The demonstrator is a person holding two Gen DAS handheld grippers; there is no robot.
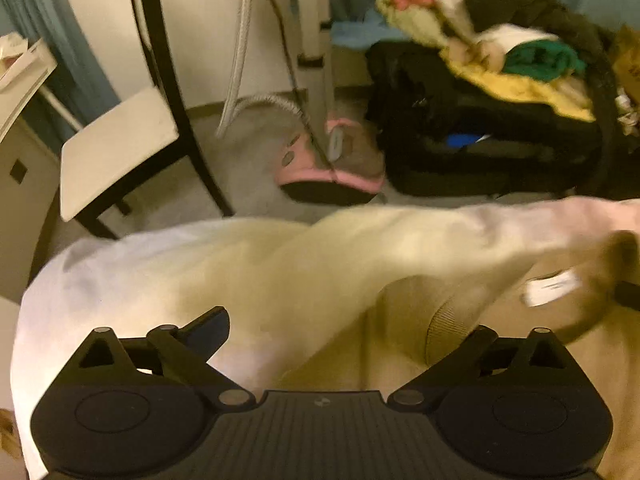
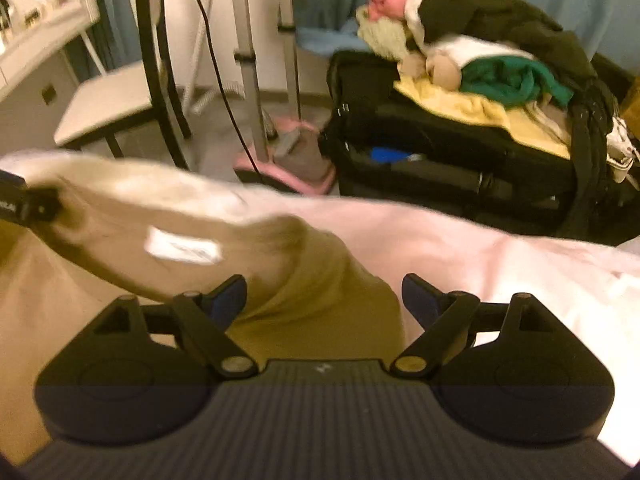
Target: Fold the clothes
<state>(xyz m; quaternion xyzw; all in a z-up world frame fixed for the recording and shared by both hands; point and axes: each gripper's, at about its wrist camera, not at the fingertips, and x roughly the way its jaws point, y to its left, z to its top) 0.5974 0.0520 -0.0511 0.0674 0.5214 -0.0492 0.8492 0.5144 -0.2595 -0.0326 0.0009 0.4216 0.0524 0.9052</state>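
Left gripper point(image 1: 344, 328) spread wide, gripping nothing | right gripper point(image 2: 324, 300) likewise released | cream shirt point(image 1: 248, 264) draped across white surface point(image 2: 520, 264), collar label point(image 2: 182, 250) up, blurred; fold stage unclear.

Cream garment point(image 1: 248, 272) soft matt cloth, seemingly cotton; tool point(image 2: 324, 300) matt plastic.

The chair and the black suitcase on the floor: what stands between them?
A pink-based appliance with upright poles and a dangling hose, standing between the chair and the suitcase. Both views show it; the right wrist view is clearer.
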